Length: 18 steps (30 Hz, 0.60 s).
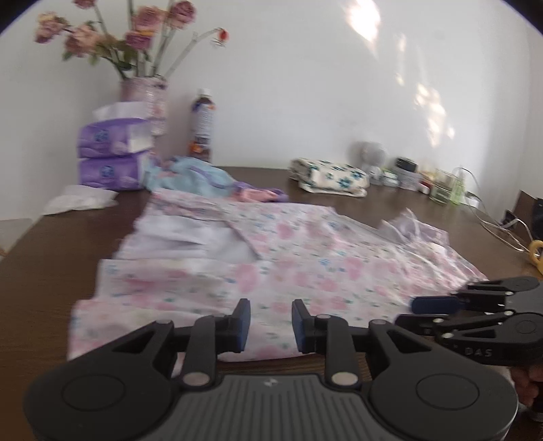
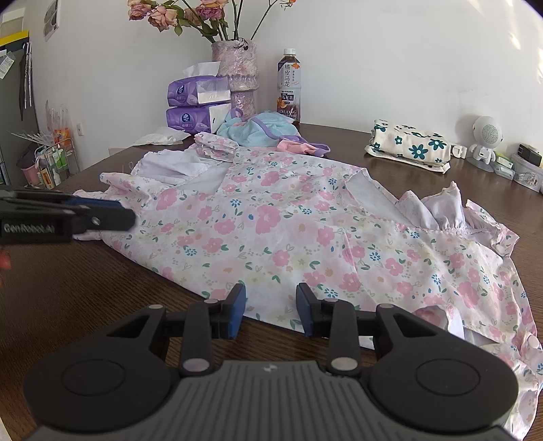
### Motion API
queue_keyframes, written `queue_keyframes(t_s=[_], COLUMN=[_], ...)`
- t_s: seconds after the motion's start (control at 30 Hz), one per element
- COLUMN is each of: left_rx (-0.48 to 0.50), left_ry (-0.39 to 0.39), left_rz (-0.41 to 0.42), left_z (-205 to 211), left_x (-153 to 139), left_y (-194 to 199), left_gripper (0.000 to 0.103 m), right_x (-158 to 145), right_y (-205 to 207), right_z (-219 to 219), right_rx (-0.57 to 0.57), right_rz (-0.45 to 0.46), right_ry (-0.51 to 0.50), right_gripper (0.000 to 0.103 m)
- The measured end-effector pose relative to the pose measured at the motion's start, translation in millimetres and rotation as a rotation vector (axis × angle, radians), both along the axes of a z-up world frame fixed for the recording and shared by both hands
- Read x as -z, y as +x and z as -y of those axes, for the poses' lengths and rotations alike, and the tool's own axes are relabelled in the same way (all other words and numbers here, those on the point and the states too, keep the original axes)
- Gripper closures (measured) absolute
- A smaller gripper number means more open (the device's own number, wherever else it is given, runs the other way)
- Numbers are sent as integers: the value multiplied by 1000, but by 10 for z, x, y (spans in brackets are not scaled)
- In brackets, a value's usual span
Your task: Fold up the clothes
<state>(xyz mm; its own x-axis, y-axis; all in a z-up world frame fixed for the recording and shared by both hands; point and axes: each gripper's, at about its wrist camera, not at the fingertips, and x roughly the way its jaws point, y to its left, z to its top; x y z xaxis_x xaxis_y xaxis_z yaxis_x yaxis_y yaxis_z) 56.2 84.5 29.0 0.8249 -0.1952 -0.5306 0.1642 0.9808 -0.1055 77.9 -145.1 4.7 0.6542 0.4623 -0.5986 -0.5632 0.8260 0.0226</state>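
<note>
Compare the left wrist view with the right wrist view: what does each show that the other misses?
Only the left wrist view shows the yellow ring-shaped object at the table's right edge, and the clear containers with cables.

Only the right wrist view shows the shelf of bottles beside the table, the papers on the wall, and the white robot-shaped figure.

Both show the floral garment spread on the wooden table, the stacked tissue packs, vase of flowers, tea bottle, and both open tools: left, right.
</note>
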Motion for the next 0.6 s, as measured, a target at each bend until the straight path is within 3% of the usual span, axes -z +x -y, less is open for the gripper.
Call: queue_keyframes(t_s=[0.23,0.6], left_rx=[27,29], left_ry=[-3,15], left_rz=[-54,-65], left_z=[162,195], left_x=[151,185], left_y=[119,134], left_gripper=[73,73], right_x=[-3,-3], right_y=[-1,-2], right_z=[-3,-6], right_rx=[-2,-6], right_rz=[0,-1], right_ry=[-2,-2], right_gripper=[69,67])
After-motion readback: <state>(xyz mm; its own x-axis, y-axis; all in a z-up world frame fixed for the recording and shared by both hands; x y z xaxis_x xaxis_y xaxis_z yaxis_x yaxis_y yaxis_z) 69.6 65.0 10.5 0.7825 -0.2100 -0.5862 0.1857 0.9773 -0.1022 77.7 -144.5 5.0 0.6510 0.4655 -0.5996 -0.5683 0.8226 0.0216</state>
